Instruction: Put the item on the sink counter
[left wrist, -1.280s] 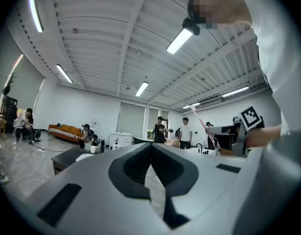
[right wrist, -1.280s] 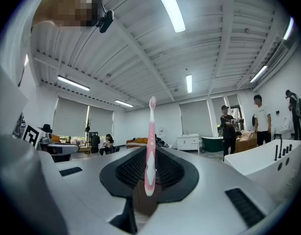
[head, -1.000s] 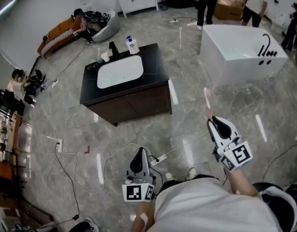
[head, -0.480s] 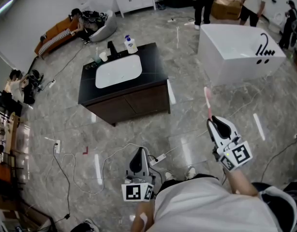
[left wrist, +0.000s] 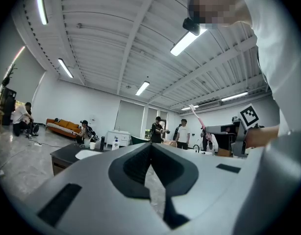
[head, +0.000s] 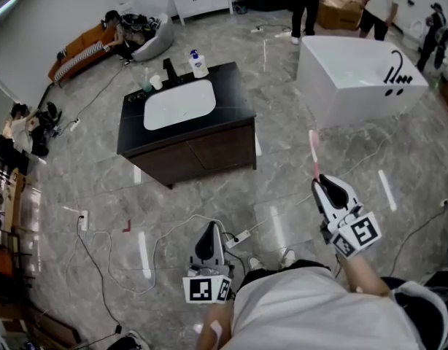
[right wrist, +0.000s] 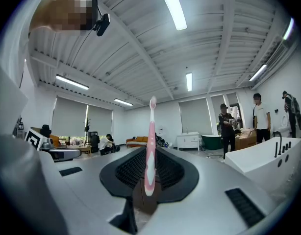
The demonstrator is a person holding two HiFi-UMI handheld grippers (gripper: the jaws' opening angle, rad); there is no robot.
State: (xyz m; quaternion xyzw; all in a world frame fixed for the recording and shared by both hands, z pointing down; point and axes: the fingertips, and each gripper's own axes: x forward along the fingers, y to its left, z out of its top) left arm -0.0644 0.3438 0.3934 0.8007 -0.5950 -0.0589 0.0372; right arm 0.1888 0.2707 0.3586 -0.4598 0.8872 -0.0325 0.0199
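Two tongs are in use. The right tongs [head: 322, 184] are clenched on the pink toothbrush [head: 312, 152]. They grip its handle low down, so the shaft and bristle head project forward past the tips. The right gripper view shows the handle centred between the pads. The left tongs [head: 209, 230] are closed on nothing and hang low at the near left, close to the person's body.

The toothbrush is in the air, well apart from the sink bench [head: 235, 97], which stands far and to the left across the floor. By judgement the task is at the carry stage: the item is gripped and placement is not yet done.

Recommended procedure:
1. Approach the bench at its right side, where the dark top is bare.
2. Step clear of the power strip [head: 238, 238] and its cables on the near floor.
3. Stay away from the white basin [head: 179, 104], and from the soap bottle [head: 198, 65] and cup [head: 156, 83] along the far edge.
4. Tilt the tongs until the shaft lies level with the top, then lower to contact before letting go. A thin, light handle is likely to roll or skid if dropped.
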